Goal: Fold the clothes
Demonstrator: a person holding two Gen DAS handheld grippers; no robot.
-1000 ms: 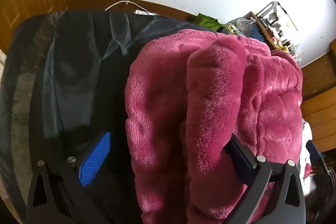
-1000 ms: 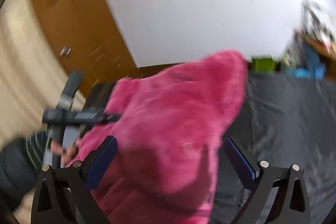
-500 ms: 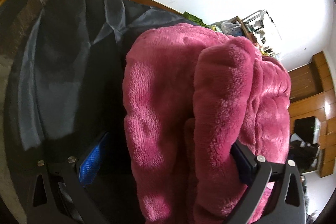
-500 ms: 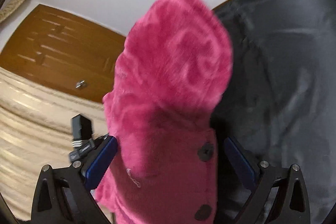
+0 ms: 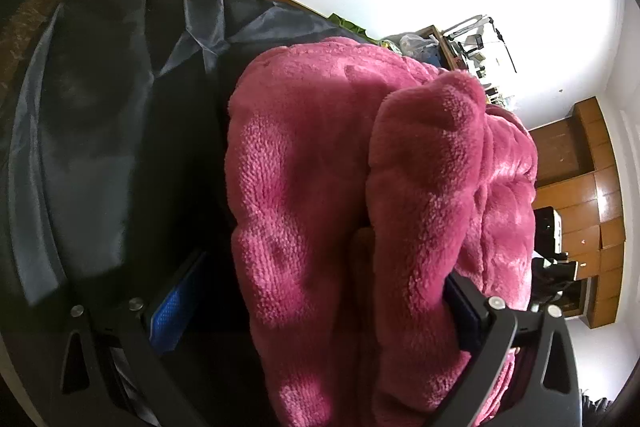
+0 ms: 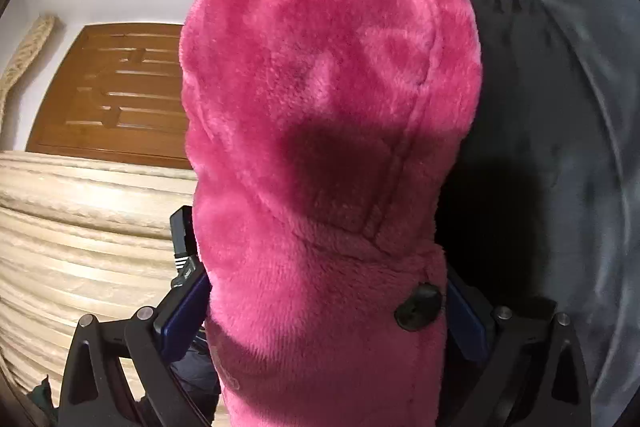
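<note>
Risen higher, 1 pink fleece (image 6: 328,147) fills 2 claws.

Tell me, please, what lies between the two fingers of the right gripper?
In the right wrist view, the pink fleece garment fills the gap between the right gripper's fingers; one black button shows near the right-side finger.

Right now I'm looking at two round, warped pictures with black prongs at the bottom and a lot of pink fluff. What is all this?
No robot here: a person holds a two-finger gripper in each hand, and each carries a fisheye camera looking along its fingers. One picture is from the left gripper, the other from the right gripper. The black prongs with blue pads are those fingers. The fluff is a pink fleece garment with dark buttons, lying on a dark grey sheet. In the right view the fleece fills the gap between both pads. In the left view it drapes over one finger; the other stands clear, so that gripper looks open.
</note>
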